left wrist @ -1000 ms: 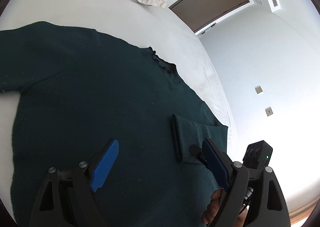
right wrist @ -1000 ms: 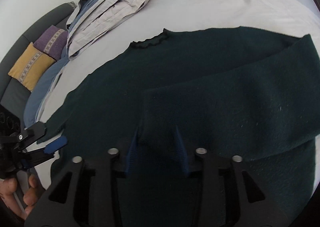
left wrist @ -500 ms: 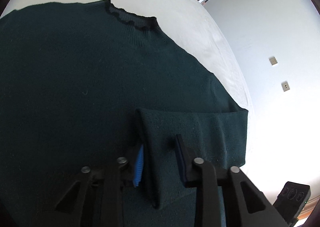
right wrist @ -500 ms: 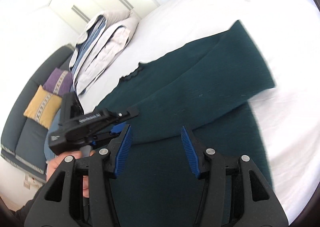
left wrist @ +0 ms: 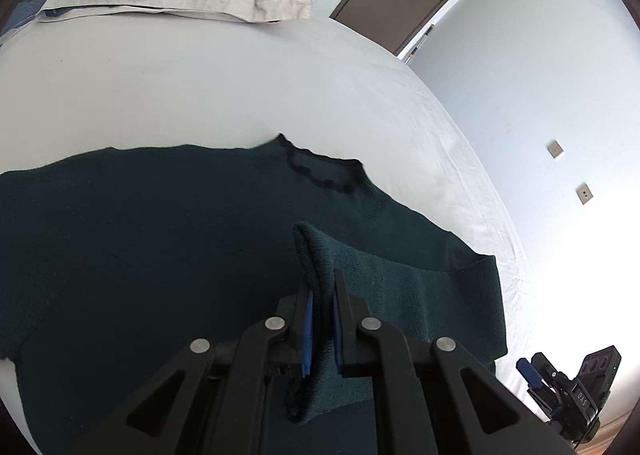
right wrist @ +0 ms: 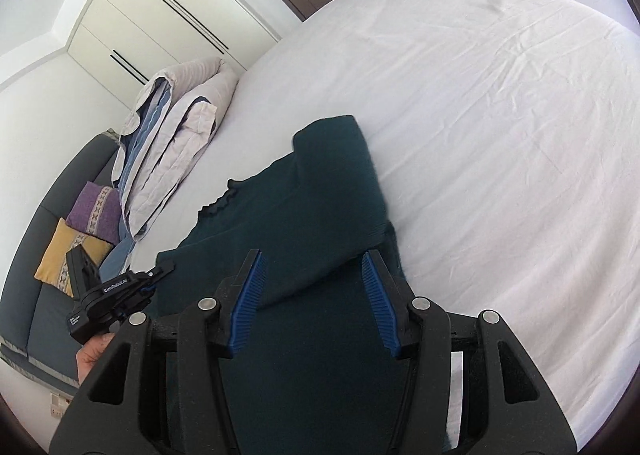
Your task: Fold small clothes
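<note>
My L gripper (left wrist: 320,319): pinching sweater cuff (left wrist: 316,255) | my R gripper (right wrist: 316,295): spread, nothing between pads, over dk-green sweater (right wrist: 304,215) | white bed (right wrist: 500,135)

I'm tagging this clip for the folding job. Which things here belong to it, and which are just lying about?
Part of the job:
- dark green sweater
- its sleeve cuff, pinched in the left gripper
- right gripper, open above the sweater

Lying about:
- folded duvet
- purple cushion
- yellow cushion
</note>
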`<action>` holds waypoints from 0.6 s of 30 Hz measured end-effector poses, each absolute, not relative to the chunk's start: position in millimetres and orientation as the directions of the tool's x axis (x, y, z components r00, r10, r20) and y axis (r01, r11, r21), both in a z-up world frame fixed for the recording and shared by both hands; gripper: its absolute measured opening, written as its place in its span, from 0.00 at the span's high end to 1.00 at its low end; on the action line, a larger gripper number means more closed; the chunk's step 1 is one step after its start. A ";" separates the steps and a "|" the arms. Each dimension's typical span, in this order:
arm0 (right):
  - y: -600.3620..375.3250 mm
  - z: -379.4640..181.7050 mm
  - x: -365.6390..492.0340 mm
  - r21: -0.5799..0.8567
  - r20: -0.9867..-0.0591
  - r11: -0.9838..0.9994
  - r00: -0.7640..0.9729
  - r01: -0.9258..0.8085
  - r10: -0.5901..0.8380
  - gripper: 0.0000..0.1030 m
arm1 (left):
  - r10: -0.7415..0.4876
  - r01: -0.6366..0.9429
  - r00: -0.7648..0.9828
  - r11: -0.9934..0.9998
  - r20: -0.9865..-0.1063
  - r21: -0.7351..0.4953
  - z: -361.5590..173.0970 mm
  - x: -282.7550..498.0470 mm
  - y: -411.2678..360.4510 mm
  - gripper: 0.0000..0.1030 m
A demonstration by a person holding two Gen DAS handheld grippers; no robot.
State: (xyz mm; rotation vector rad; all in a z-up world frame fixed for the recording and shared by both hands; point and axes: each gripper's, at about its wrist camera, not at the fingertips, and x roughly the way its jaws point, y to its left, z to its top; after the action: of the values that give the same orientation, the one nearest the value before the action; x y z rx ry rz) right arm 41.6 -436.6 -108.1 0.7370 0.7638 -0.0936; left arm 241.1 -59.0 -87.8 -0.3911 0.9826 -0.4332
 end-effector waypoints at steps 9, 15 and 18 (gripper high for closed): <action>-490.8 -111.9 117.1 0.513 -0.720 0.754 0.684 0.410 0.117 0.52 | -0.470 0.135 0.505 0.872 -0.724 -0.471 -119.5 254.1 -34.6 0.92; -504.4 -128.4 184.3 0.475 -0.778 0.780 0.608 0.408 0.157 0.53 | -0.473 0.166 0.503 0.874 -0.723 -0.456 -131.2 250.7 -37.5 0.91; -498.8 -140.1 210.7 0.426 -0.810 0.814 0.568 0.396 0.147 0.54 | -0.485 0.165 0.505 0.866 -0.714 -0.472 -132.3 248.4 -38.4 0.91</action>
State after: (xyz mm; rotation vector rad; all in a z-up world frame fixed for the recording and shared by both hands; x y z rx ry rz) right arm 210.7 -498.8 -140.1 0.6272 0.9714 -0.1580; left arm 248.4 -38.4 -132.3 -0.3667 0.9678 -0.4032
